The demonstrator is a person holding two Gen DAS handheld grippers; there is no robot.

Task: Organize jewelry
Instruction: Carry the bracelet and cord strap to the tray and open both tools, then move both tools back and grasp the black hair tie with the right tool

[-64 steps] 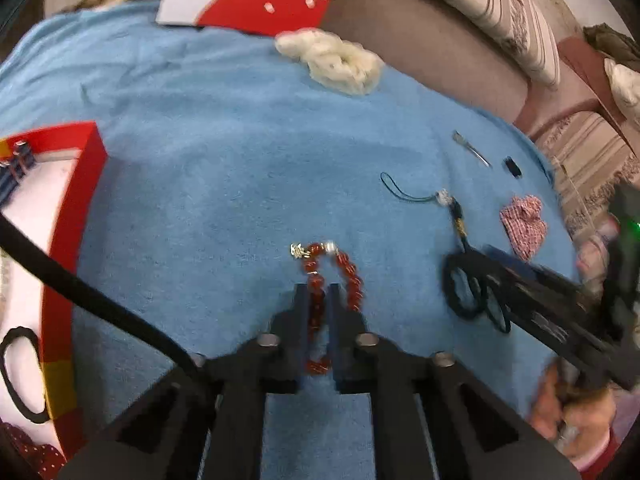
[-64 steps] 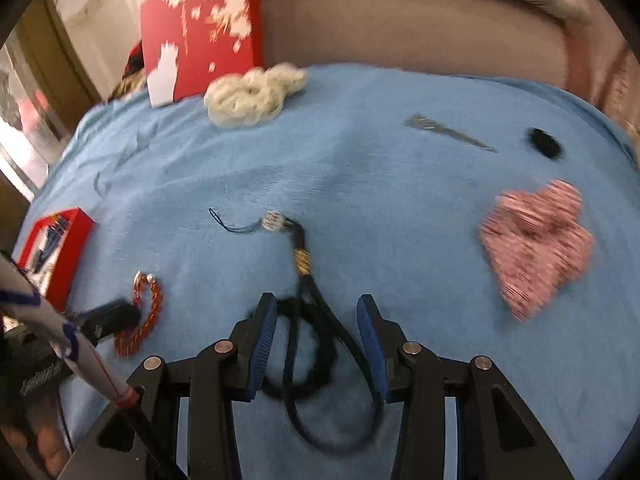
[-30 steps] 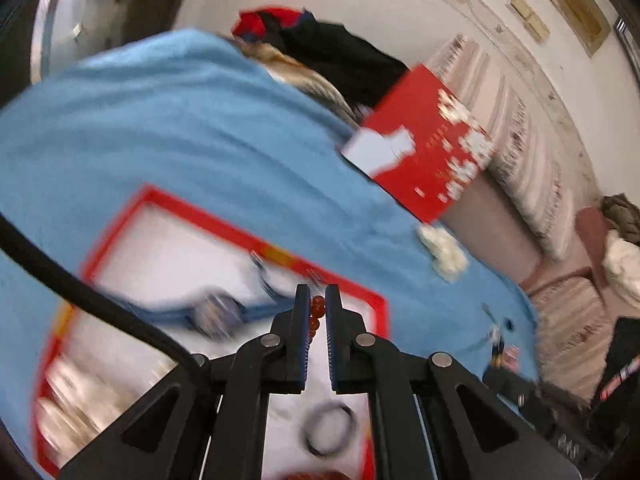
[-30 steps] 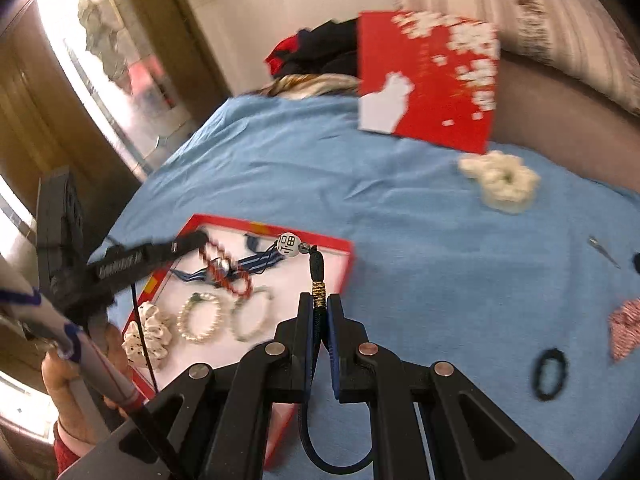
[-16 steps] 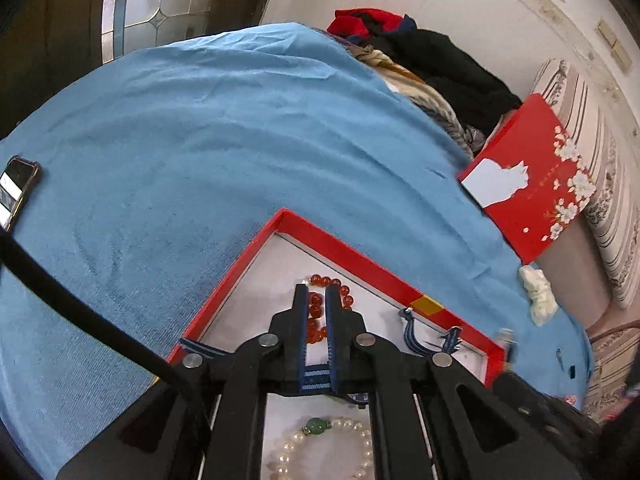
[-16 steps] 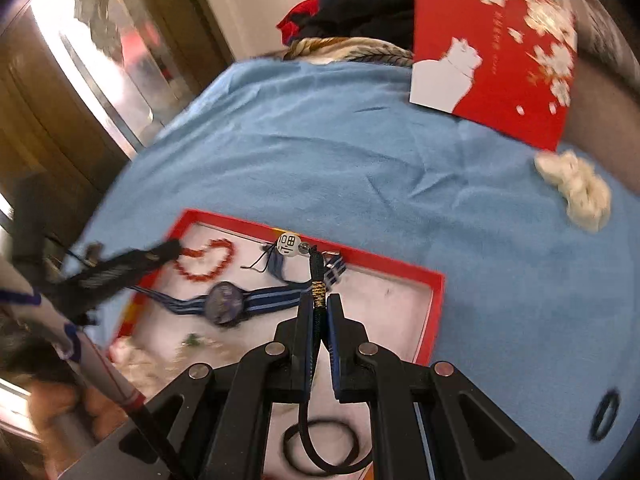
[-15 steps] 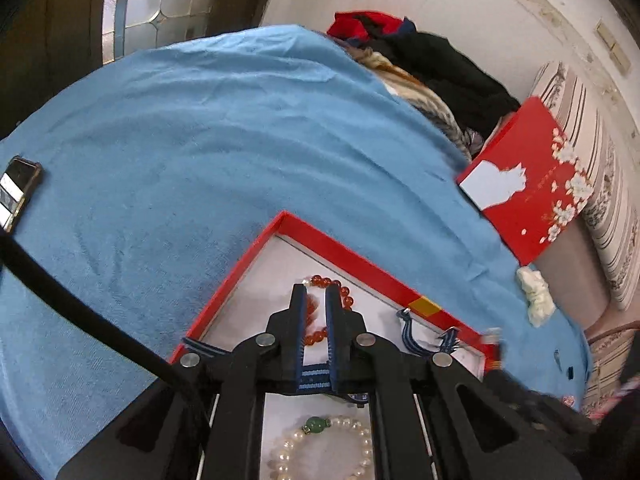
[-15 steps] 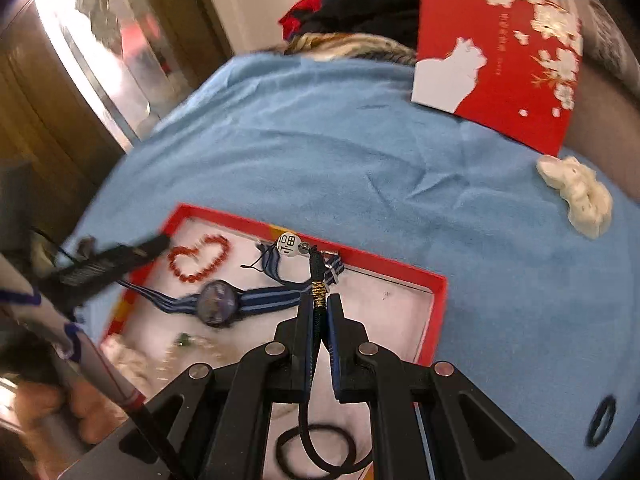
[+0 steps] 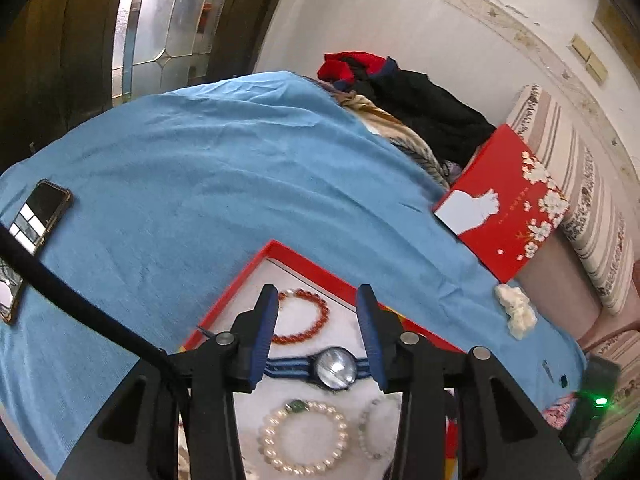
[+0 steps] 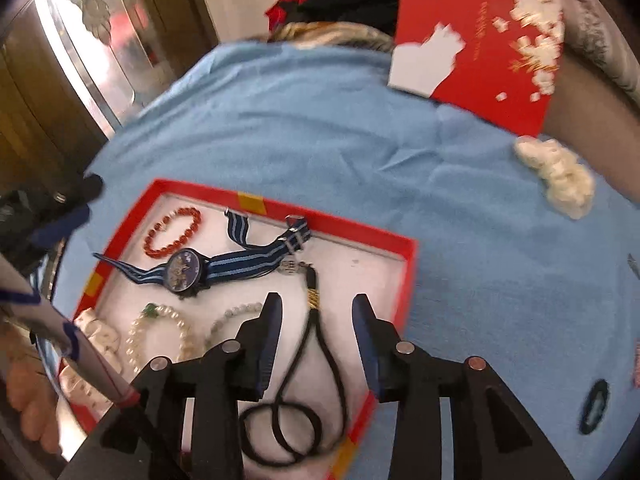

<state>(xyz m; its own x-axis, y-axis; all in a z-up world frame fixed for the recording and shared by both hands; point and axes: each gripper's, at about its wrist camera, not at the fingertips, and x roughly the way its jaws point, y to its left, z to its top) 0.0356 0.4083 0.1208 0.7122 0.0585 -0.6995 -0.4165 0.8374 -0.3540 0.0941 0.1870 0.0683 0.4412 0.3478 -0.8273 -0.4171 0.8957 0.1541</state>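
Note:
A red-rimmed tray [image 9: 280, 254] [image 10: 408, 272] with a white floor lies on the blue cloth. The red bead bracelet [image 9: 310, 322] [image 10: 172, 232] lies in its far corner. My left gripper [image 9: 316, 334] is open and empty above it. The black cord charm [image 10: 310, 364] with a white bead lies on the tray floor. My right gripper [image 10: 314, 334] is open around the cord, not gripping it. A blue striped watch [image 9: 334, 366] [image 10: 184, 270] and pearl bracelets [image 9: 302, 436] [image 10: 156, 334] also lie in the tray.
A red box lid [image 9: 504, 208] [image 10: 480, 40] leans at the back. A cream scrunchie [image 10: 556, 178], a black hair tie [image 10: 594, 402] and a hairpin [image 10: 634, 266] lie on the cloth. A phone [image 9: 40, 210] lies at the left.
Both grippers have opened. The red bracelet has dropped from the left gripper into the tray, and the black cord charm has dropped from the right gripper onto the tray floor.

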